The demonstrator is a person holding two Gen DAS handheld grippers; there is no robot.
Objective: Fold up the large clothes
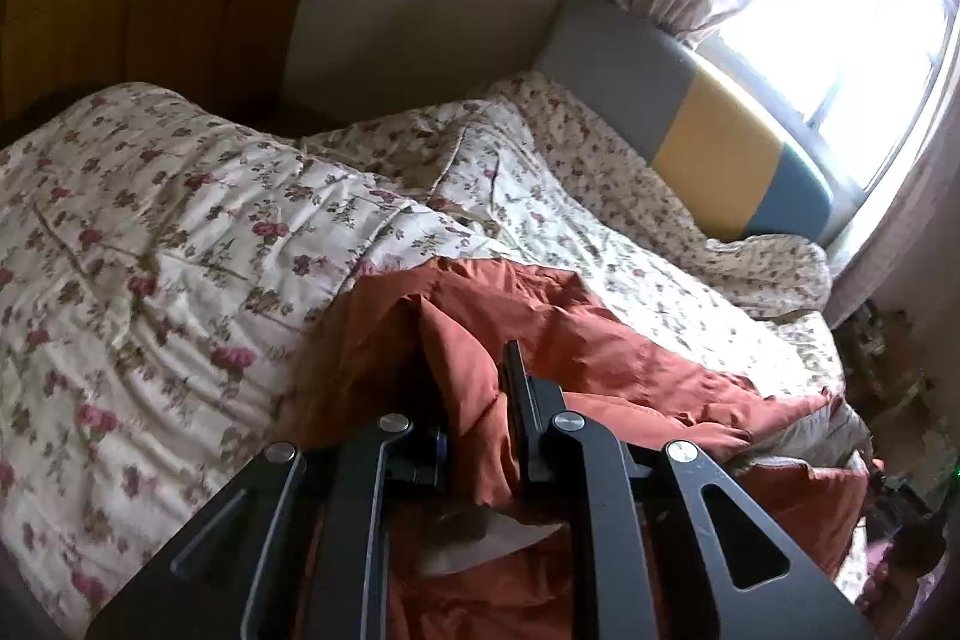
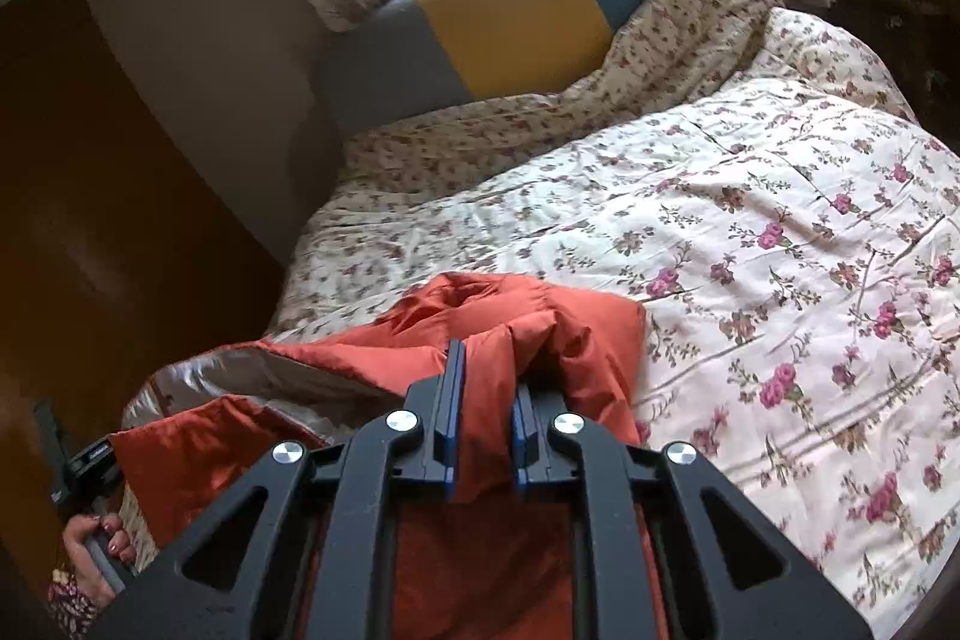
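Bedroom w/ floral duvet [image 2: 750,232] on bed, grey-yellow-teal headboard [image 2: 510,4] under curtained window [image 1: 840,10]; rust-orange padded jacket [image 2: 540,316] lies at near edge, silvery lining showing, left gripper [image 1: 474,400] & right gripper [image 2: 489,388] each clamped tight on its fabric; no legible writing.

no readable text, labels, brands or numbers anywhere

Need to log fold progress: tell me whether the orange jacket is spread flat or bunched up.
Bunched up. The orange jacket rises in puffy folds where both grippers pinch it, with its silvery lining turned out, on the floral quilt.
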